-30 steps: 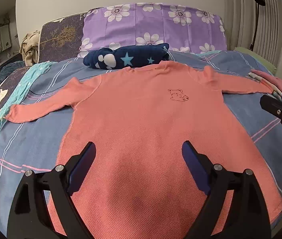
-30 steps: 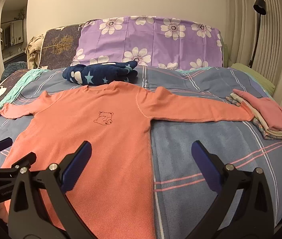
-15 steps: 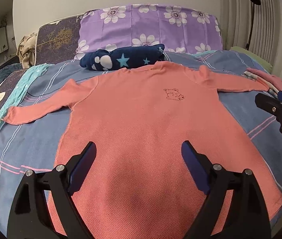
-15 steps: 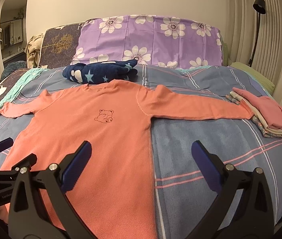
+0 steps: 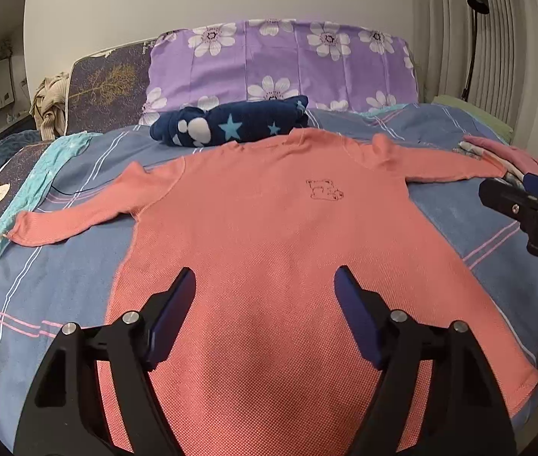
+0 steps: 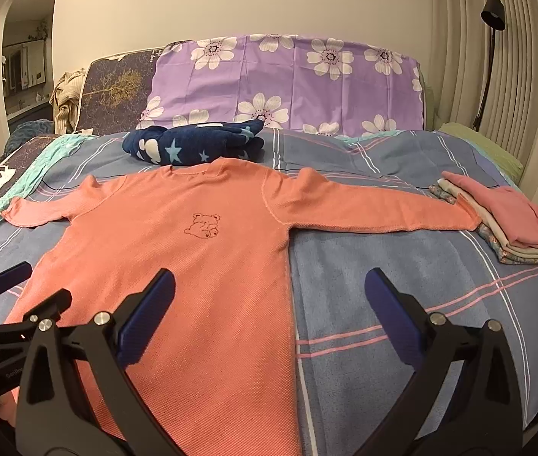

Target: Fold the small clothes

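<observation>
A salmon-pink long-sleeved shirt [image 5: 269, 250] with a small bear drawing lies flat, front up, sleeves spread, on the blue plaid bedspread [image 5: 52, 266]. It also shows in the right wrist view [image 6: 192, 250]. My left gripper [image 5: 265, 304] is open and empty, above the shirt's lower middle. My right gripper [image 6: 269, 304] is open and empty, above the shirt's right side seam and the bedspread [image 6: 402, 266]. Each gripper shows at the edge of the other's view.
A stack of folded clothes [image 6: 504, 220], pink on top, lies by the right sleeve's cuff. A navy star-print bundle [image 6: 196, 146] lies behind the collar. A purple flowered pillow [image 6: 288, 83] leans at the headboard. A black lamp [image 6: 491, 38] stands at the right.
Both grippers have drifted slightly; the view of the shirt has shifted a little. The shirt has not moved and both grippers stay open.
</observation>
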A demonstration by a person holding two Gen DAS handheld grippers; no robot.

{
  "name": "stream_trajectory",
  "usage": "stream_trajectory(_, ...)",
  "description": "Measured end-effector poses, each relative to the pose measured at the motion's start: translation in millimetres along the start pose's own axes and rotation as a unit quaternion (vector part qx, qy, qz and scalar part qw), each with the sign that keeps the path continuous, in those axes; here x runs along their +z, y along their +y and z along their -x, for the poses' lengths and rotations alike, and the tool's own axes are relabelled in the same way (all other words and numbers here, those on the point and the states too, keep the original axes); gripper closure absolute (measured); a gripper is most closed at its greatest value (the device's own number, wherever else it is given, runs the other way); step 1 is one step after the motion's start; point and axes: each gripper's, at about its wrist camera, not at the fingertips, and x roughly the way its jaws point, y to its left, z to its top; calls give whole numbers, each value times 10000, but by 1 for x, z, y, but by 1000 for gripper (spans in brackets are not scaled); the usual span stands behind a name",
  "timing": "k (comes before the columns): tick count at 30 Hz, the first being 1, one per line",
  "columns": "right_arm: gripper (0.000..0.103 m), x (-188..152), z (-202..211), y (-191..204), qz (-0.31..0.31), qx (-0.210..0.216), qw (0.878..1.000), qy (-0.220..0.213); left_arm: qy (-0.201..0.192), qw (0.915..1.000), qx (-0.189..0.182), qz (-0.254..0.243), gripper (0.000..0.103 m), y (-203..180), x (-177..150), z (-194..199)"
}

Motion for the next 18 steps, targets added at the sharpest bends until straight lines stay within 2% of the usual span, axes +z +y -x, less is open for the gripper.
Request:
stream_trajectory(4,5,0,2,0,-2,7,10000,-36,-73,10000,-37,-1,26,0,2,3)
stream_trajectory(11,13,1,2,0,-1,58,10000,-34,87,9999,-89,-34,29,-2,0,-2)
stream_trajectory(18,18,0,-3,-1,-21,144,9998,141,110,9999,-119,-56,32,-3,-1,-4)
